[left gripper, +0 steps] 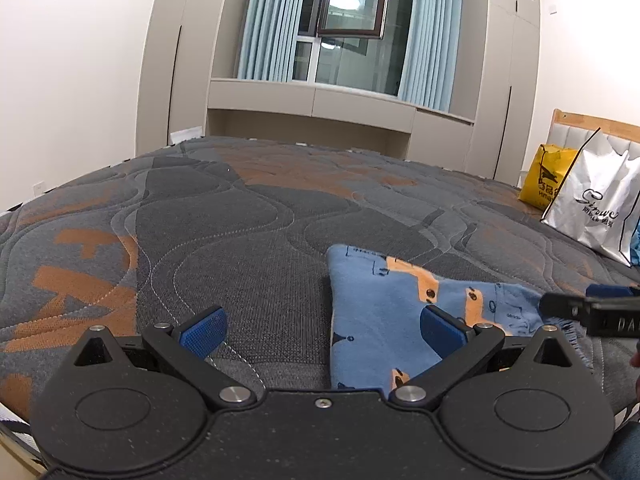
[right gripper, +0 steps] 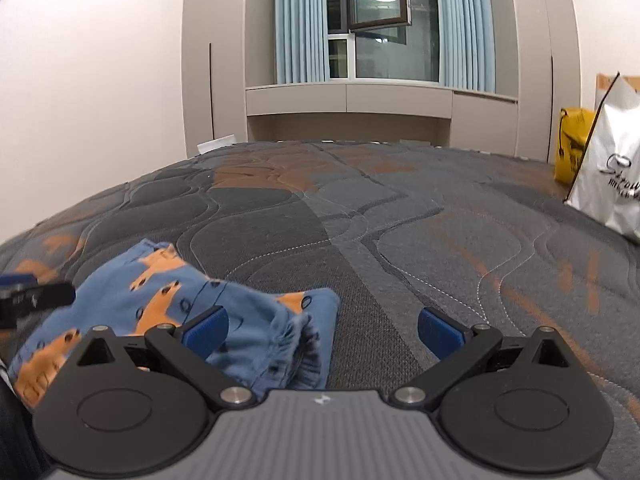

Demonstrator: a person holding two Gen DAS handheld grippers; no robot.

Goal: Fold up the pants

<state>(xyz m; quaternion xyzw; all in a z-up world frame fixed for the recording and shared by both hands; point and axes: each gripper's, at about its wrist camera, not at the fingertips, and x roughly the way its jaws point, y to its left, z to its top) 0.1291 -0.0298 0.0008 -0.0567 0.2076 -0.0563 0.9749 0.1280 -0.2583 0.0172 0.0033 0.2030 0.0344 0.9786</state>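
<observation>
The left gripper (left gripper: 322, 334) sits nearest the lens, its blue ribbed pads spread wide and holding nothing; the right-hand pad overlaps the pants (left gripper: 380, 320) in the view, but contact cannot be confirmed. The pants lie at the near edge of the bed (left gripper: 240, 220), between the two tools, already doubled into a compact bundle. The right gripper (right gripper: 322, 334) is likewise spread wide and empty, with the bundle at its near left. Judged from this layout, the fold is well advanced and both tools are released; the next move likely calls for regrasping an edge to make a final fold, or for pressing the bundle flat, since its right end stands puffed and gathered. The garment is soft blue knit printed with orange shapes, with a ruffled elastic band (right gripper: 304, 344) showing at the open end. The bed cover is quilted grey and orange fabric with curved stitch lines. At the far right stand a white bag (left gripper: 596, 200) and a yellow bag (left gripper: 546, 176).
</observation>
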